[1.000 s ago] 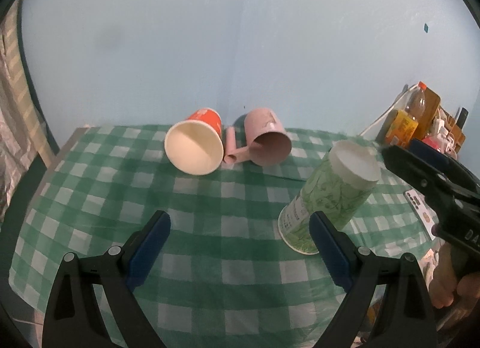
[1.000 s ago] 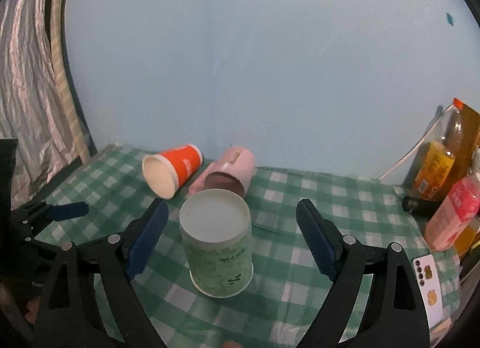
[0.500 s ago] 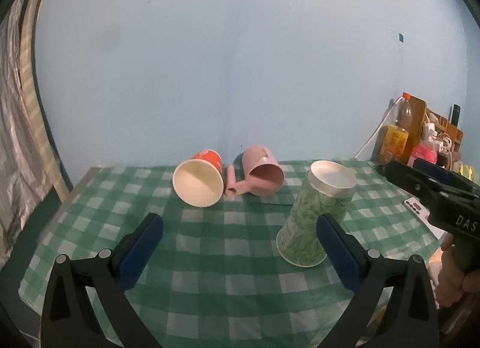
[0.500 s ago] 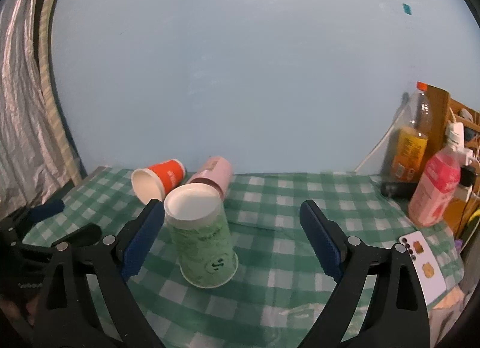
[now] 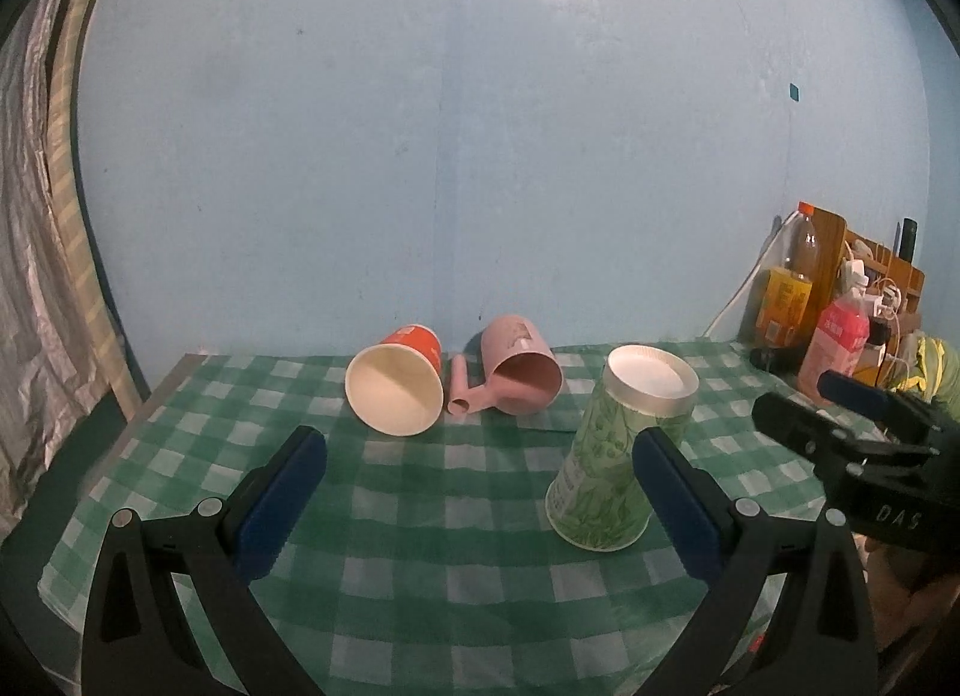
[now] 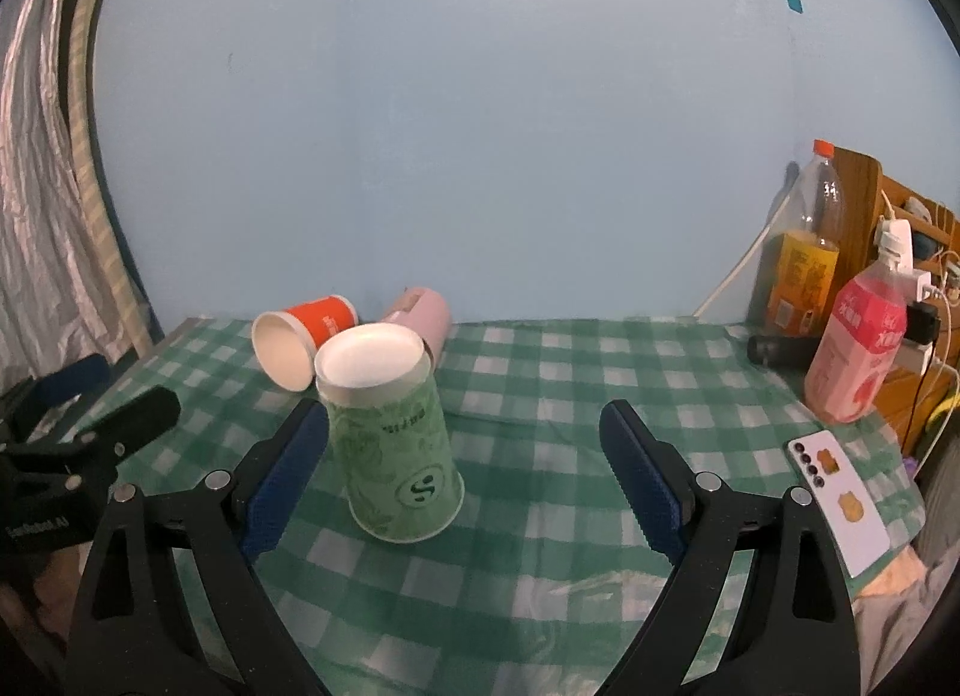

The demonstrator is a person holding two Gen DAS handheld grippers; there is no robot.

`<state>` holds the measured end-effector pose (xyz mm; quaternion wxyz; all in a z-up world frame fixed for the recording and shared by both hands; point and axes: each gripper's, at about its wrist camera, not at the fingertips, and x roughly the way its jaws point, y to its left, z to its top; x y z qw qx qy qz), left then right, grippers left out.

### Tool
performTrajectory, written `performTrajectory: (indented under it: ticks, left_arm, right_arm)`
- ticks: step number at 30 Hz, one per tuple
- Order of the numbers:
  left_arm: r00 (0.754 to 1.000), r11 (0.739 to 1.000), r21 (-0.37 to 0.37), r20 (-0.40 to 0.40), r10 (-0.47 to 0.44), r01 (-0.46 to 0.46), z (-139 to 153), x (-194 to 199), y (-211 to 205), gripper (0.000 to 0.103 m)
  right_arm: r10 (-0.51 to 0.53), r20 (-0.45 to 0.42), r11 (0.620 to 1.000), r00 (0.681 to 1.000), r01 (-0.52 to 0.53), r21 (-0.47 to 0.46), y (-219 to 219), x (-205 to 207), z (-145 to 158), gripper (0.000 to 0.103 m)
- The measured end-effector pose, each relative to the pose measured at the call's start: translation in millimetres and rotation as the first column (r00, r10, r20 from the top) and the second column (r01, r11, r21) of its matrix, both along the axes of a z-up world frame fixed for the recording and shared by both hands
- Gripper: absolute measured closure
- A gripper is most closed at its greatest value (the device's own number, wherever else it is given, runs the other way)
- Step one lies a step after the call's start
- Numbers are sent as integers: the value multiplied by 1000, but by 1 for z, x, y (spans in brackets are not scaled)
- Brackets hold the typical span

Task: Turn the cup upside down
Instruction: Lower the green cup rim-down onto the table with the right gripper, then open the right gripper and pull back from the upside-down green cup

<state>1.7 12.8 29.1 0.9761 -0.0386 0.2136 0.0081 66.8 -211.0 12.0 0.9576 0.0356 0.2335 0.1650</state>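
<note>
A green patterned paper cup (image 5: 618,450) (image 6: 393,438) stands upside down on the green checked tablecloth (image 5: 456,492), white base up. An orange paper cup (image 5: 397,387) (image 6: 300,339) lies on its side behind it, mouth toward me. A pink handled cup (image 5: 519,375) (image 6: 423,318) lies on its side beside the orange one. My left gripper (image 5: 477,495) is open and empty, short of the cups. My right gripper (image 6: 471,483) is open and empty, with the green cup just inside its left finger (image 6: 282,480). The right gripper also shows in the left wrist view (image 5: 852,432).
Bottles stand at the table's right: an orange drink bottle (image 6: 807,252) and a pink one (image 6: 858,348). A white phone (image 6: 840,498) lies at the right edge. A wooden rack (image 5: 870,276) with cables is behind. A blue wall backs the table; a curtain hangs left.
Both grippers have drawn back and levelled, so more wall shows. The green cup stays standing upside down, free of both grippers. The other cups have not moved.
</note>
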Motion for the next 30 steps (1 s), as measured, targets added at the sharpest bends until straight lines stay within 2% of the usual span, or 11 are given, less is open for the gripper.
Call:
performTrajectory:
  ticks: [9,17,30]
  left_arm:
    - [999,999,13,5,37,-37,1,0,3,0]
    - [998,999,35,-41,40,-39,-1,4,0,0]
    - [998,999,41,-61,21,-19,-5,8,-1,0]
  right_arm:
    - [2,-14,1000,1000,-2,-6,4,3,-5,12]
    - [2,-20,1000,1000,-3,-11,4,4,-7,12]
    - [-7,-29,1000,1000,6,-4,0,5,-9,12]
